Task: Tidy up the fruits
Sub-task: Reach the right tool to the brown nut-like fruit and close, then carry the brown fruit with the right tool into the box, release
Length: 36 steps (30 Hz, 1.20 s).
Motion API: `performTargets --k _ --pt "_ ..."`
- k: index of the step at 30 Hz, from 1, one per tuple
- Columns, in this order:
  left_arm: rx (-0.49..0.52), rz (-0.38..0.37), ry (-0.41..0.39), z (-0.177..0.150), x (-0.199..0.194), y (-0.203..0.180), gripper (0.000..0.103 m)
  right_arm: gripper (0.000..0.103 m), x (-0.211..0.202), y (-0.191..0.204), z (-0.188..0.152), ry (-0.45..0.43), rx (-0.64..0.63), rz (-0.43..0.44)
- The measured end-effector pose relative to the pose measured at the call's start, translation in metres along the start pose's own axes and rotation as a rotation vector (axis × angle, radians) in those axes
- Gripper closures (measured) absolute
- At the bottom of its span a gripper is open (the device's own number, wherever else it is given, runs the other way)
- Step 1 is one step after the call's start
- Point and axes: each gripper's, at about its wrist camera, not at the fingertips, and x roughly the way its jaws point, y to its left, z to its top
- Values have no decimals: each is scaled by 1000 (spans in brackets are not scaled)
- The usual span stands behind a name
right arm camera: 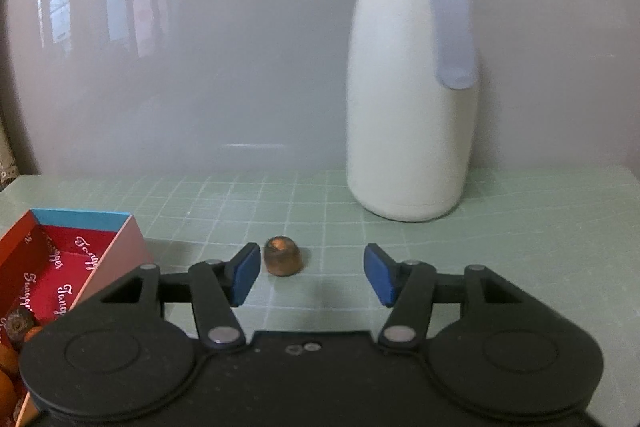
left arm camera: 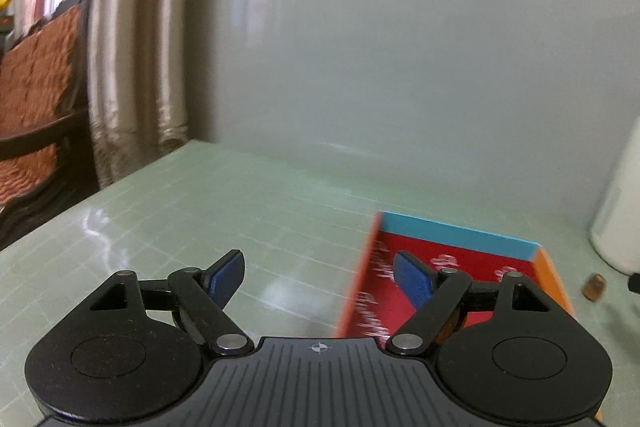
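Observation:
A small brown fruit (right arm camera: 282,260) lies on the green grid mat, just right of my right gripper's left fingertip. My right gripper (right arm camera: 311,274) is open and empty, low over the mat. The fruit also shows far right in the left wrist view (left arm camera: 595,287). A red-lined box with a blue end wall (right arm camera: 82,251) stands at the left and holds several orange and brown fruits (right arm camera: 8,367) at its near end. My left gripper (left arm camera: 320,277) is open and empty, its right finger over the box (left arm camera: 460,233).
A tall white thermos jug with a grey-blue lid and handle (right arm camera: 408,99) stands on the mat behind and right of the fruit, against a glossy grey wall. It shows at the right edge of the left wrist view (left arm camera: 624,211). A curtain (left arm camera: 132,67) and chair hang left.

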Motion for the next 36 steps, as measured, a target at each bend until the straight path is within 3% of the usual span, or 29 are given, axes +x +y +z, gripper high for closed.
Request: performTargets --k 13,22,25,36 --pt "-63 109 42 2 24 59 22 50 47 24 -1 68 -45 -23" --pt "-49 150 109 -5 47 71 22 56 66 22 -8 111 -42 -45" --pt "-46 148 104 -4 44 69 22 75 65 22 -8 107 -46 -36" --pt "-50 149 102 -1 39 72 22 75 30 36 3 60 -77 3"
